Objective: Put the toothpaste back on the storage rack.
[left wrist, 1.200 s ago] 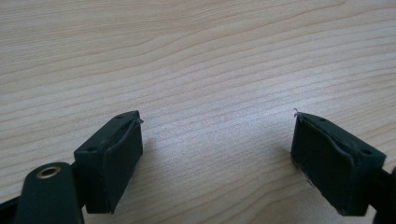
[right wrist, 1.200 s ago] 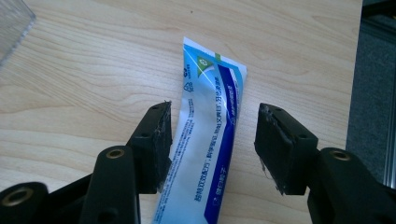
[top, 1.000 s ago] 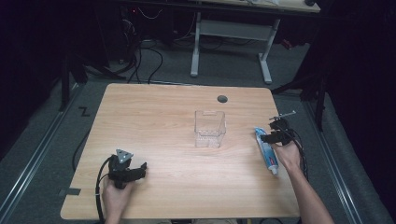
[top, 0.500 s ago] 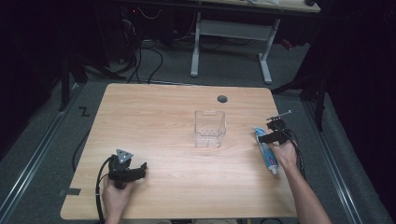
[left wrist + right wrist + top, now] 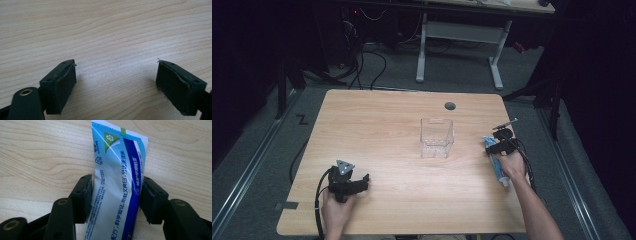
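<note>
Straddling a blue-white toothpaste tube [image 5: 117, 190] printed with Chinese text, the right gripper [image 5: 115, 197] jaws have just been closing against its edges.

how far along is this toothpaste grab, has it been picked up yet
Done: the right claw sits astride the toothpaste tube, which lies flat on the table. In hand: its jaws have just been closing and look about at the tube's edges; a firm grip isn't certain. Left: lifting it, perhaps toward the clear container. The left claw rests open.

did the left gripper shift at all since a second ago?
No. The left gripper sits at the same spot near the wooden table's front left edge, jaws open over bare wood, equally far from the clear plastic box.
</note>
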